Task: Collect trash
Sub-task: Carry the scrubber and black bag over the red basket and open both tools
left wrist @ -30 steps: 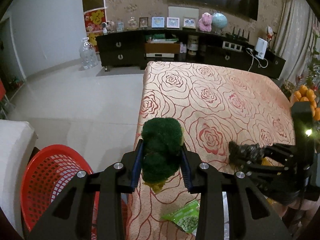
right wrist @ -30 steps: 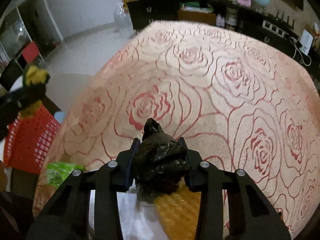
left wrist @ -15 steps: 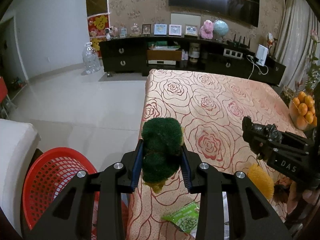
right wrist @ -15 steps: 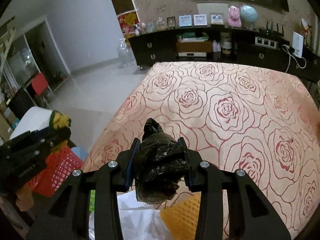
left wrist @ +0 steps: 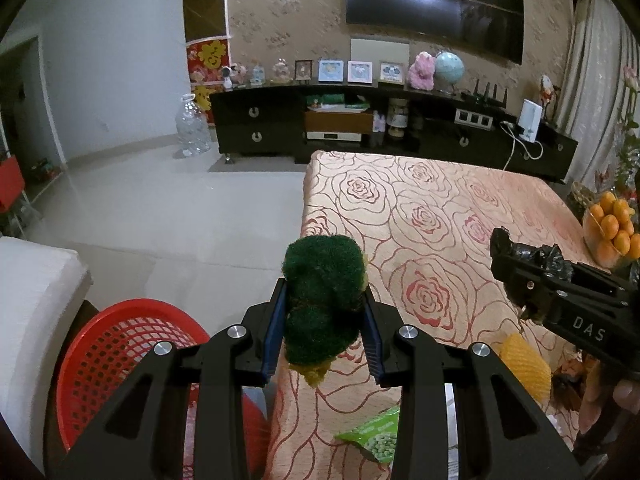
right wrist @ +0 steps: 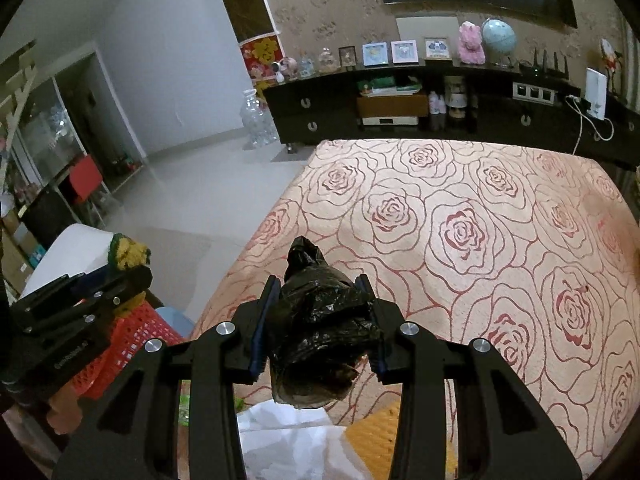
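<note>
Where tongs (right wrist: 318,322) clamp, black bag (right wrist: 316,344) half-hidden

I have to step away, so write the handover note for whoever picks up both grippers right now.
Left gripper: shut on the green scouring pad, held off the table's left edge, near the red basket.
Right gripper: shut on the crumpled black plastic bag, held above the rose-patterned tablecloth.
Done: both pieces are picked up; neither is in the basket yet.
Left: drop both into the basket, then collect what remains at the table's near edge: the green snack packet, the yellow foam net and the white paper.
</note>
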